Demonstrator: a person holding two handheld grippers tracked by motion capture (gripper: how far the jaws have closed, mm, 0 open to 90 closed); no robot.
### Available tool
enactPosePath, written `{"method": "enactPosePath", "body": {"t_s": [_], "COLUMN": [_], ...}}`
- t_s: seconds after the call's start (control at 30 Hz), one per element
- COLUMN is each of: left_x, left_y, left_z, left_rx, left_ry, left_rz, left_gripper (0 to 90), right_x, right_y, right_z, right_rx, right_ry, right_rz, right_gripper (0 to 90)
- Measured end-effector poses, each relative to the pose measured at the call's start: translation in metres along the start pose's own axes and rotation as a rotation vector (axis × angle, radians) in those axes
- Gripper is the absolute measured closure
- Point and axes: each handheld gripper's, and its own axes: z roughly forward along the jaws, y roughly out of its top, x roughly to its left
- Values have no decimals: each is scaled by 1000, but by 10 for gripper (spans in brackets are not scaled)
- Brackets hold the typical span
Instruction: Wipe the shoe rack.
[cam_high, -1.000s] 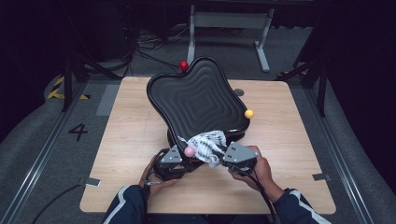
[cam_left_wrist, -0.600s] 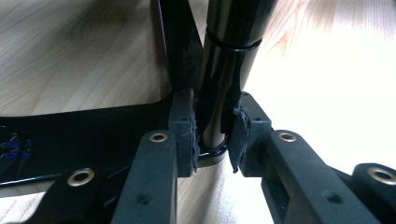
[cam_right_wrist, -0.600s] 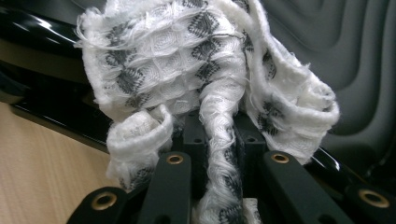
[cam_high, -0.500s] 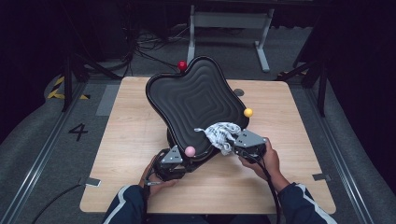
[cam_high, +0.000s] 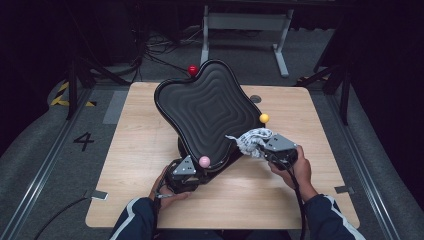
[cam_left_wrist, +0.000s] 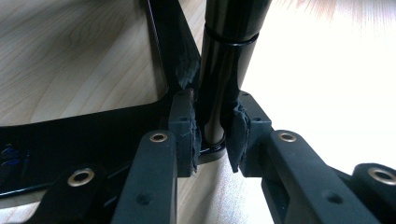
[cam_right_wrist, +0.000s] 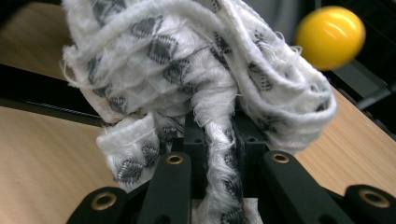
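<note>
Cloth at tray rim, right gripper clamped

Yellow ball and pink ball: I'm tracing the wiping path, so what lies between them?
In the high view, the black tray's wavy rim runs from yellow ball to pink ball, the cloth beside it.

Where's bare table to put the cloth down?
Free: the left strip of the table beside the black tray; the far right corner past the yellow ball; the near edge between the forearms. Crowded: the near middle, where the left gripper clamps the tray's post by the pink ball and the right gripper holds the cloth.
</note>
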Motion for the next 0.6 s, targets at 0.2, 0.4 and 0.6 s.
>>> {"method": "enactPosePath", "body": {"t_s": [0.2,0.4,0.6], "left_x": [0,0,1], "left_y": [0,-1,-1], "left_z": [0,0,0], "left_rx": [-7,-7,-9], "left_ry": [-4,-6,-8], "left_rz": [-1,-6,-1], "left_gripper": [727,726,726], "right_x": [-26,-26,-15], "right_y": [-14,-14,-7], "right_z": [8,11,8], "right_rx": [17,6,-19], "right_ry": [-39,-33,15], "right_rz": [90,66,37], "right_gripper": [789,789,788]}}
